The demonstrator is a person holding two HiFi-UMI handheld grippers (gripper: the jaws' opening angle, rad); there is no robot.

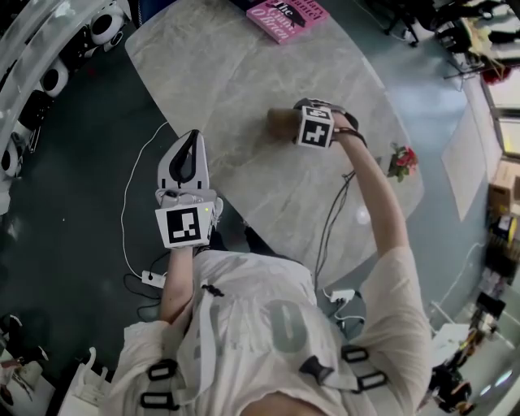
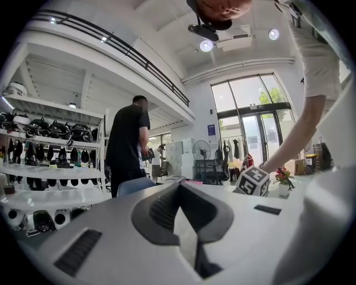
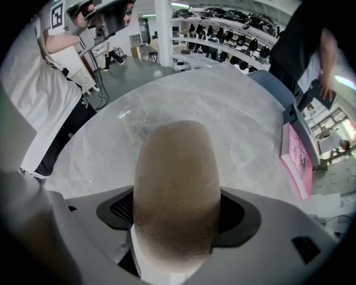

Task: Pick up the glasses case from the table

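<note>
The glasses case (image 3: 175,189) is a brown, rounded, felt-like case. It fills the middle of the right gripper view, pinched between the jaws of my right gripper (image 3: 173,225), which is shut on it. From the head view the case (image 1: 281,120) sticks out to the left of my right gripper (image 1: 302,122), over the middle of the grey marble table (image 1: 244,73). I cannot tell whether it touches the tabletop. My left gripper (image 1: 186,156) hangs off the table's left edge over the dark floor. It is shut with nothing in it, its jaw tips meeting (image 2: 179,189).
A pink book (image 1: 286,16) lies at the table's far edge, also showing as the book (image 3: 297,158) on the right. A small flower pot (image 1: 401,161) stands near the right edge. A person in black (image 2: 125,145) stands by helmet shelves (image 2: 39,133). Cables (image 1: 134,236) trail on the floor.
</note>
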